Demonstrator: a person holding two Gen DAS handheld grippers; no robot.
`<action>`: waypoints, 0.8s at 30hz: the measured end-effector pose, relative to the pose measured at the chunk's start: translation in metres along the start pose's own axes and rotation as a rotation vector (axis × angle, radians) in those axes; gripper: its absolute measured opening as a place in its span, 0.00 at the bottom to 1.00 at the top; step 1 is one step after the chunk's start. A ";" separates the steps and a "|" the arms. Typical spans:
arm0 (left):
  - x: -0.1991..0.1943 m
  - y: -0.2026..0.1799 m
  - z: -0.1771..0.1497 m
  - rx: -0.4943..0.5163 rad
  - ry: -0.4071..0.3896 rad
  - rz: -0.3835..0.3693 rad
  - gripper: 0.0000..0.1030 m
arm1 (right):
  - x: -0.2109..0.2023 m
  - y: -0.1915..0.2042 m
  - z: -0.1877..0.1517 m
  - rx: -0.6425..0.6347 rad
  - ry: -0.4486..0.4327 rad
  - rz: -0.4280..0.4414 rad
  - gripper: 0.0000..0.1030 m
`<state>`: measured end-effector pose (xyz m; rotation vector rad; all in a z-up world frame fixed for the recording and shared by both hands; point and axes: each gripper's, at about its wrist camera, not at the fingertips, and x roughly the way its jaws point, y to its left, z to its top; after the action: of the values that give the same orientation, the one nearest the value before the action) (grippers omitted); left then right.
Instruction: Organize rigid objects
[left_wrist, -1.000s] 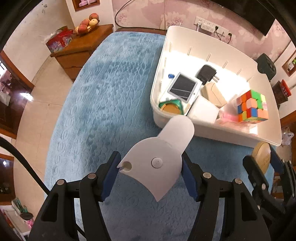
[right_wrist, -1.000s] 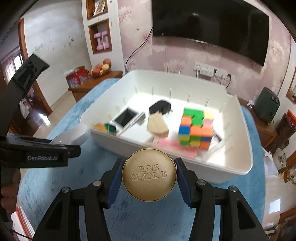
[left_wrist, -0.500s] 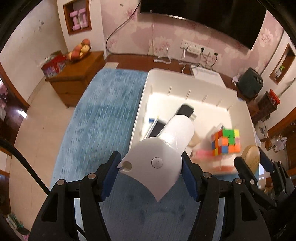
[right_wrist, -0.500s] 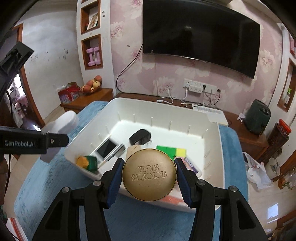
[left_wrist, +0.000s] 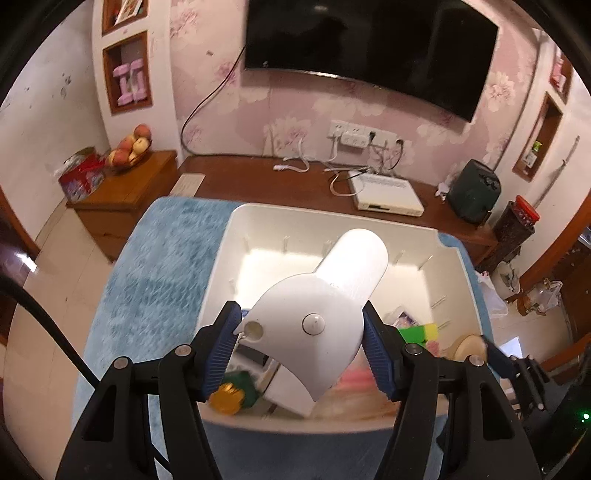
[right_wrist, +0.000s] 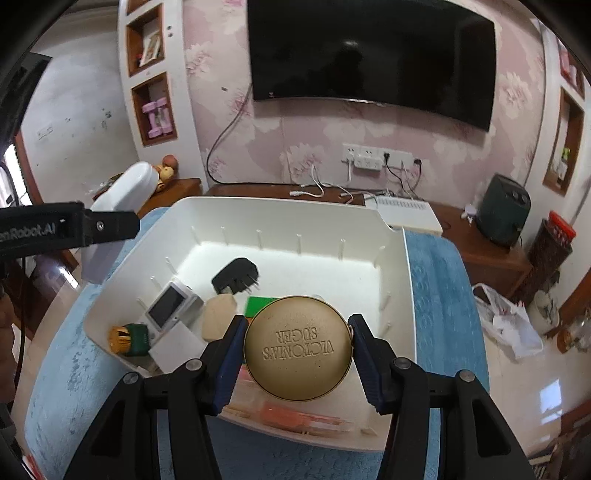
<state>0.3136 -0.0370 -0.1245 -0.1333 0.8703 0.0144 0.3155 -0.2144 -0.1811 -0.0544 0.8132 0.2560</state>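
While the left tongs pinch a white plastic piece between their blue pads, it hangs above the near part of the white bin. Right tongs clamp a round gold tin over the bin's near edge. Inside the bin lie a black plug, a small white device with a screen, a beige piece, a green-and-gold item and a partly hidden colour cube. Under the bin spreads a blue cloth.
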 end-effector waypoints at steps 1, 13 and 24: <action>0.001 -0.003 0.000 0.013 -0.011 -0.008 0.65 | 0.001 -0.003 -0.001 0.012 0.004 0.002 0.54; 0.004 -0.018 0.002 0.011 -0.047 -0.052 0.79 | 0.003 -0.027 -0.005 0.112 0.006 0.024 0.77; -0.006 -0.007 -0.029 0.034 0.021 -0.065 0.81 | -0.018 -0.026 -0.026 0.182 0.022 -0.026 0.79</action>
<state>0.2878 -0.0474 -0.1378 -0.1298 0.8859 -0.0631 0.2918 -0.2468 -0.1875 0.1030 0.8538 0.1559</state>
